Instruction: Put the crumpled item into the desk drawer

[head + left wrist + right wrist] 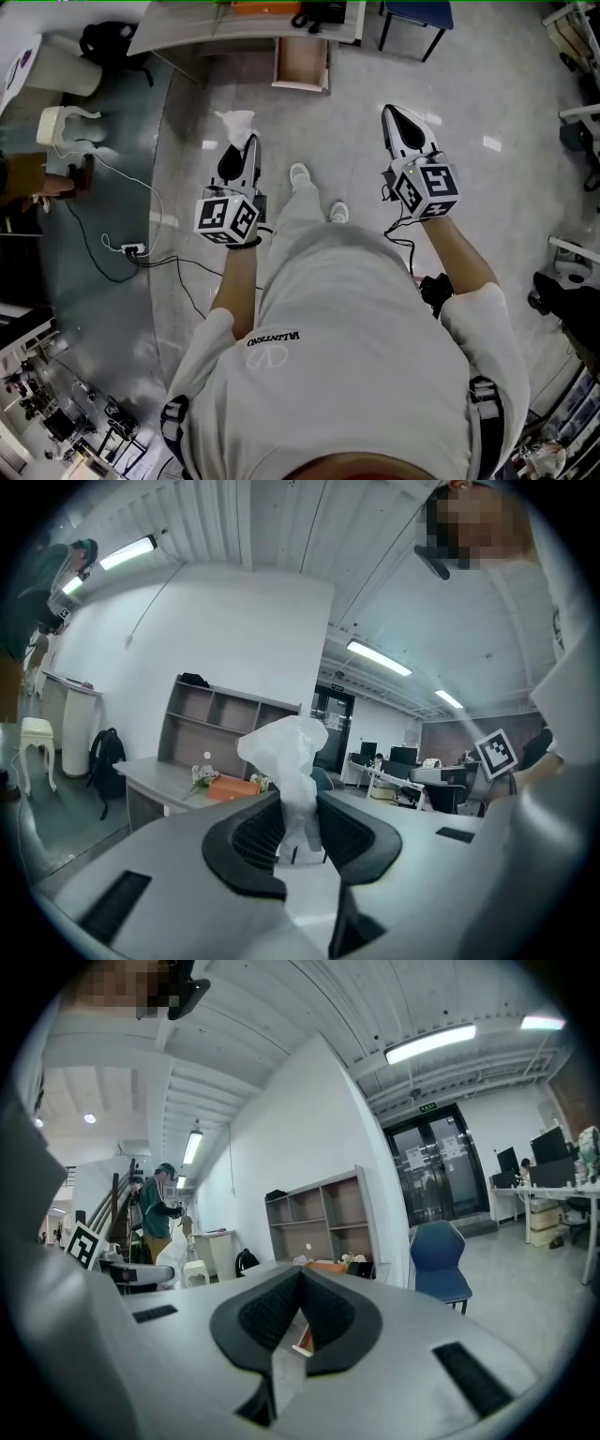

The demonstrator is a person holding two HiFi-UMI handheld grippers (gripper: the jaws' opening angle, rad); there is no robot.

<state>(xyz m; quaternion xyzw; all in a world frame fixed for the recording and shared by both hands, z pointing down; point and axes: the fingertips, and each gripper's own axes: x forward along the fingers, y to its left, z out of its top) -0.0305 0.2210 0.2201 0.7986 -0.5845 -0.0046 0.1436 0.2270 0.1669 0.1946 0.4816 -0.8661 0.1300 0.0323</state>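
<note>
The grey desk (202,33) stands well ahead of both pairs of jaws, and its wooden drawer (300,61) hangs pulled open from the front edge. In the head view the drawer lies beyond the fingertips and between the two grippers, a little nearer the left one's line. An orange box (232,787) sits on the desktop, off to the left of the left jaws, and a blue chair (439,1260) stands to the right of the right jaws. The left gripper (248,142) is clamped on the crumpled white tissue (286,752). Its lower part is pinched between the ribbed pads, and the loose bulk stands out past the tips, so the task's item is aloft in the left jaws and well short of the drawer. The right gripper (300,1288) is clenched tip to tip with nothing between its pads. This looks like the carry step, with the person on foot and the drawer not yet reached. The next move probably calls for bringing the left jaws over the open drawer, tilting them down into it, and only then letting the tissue go. It is light, and if dropped early it may drift off the rim.
</note>
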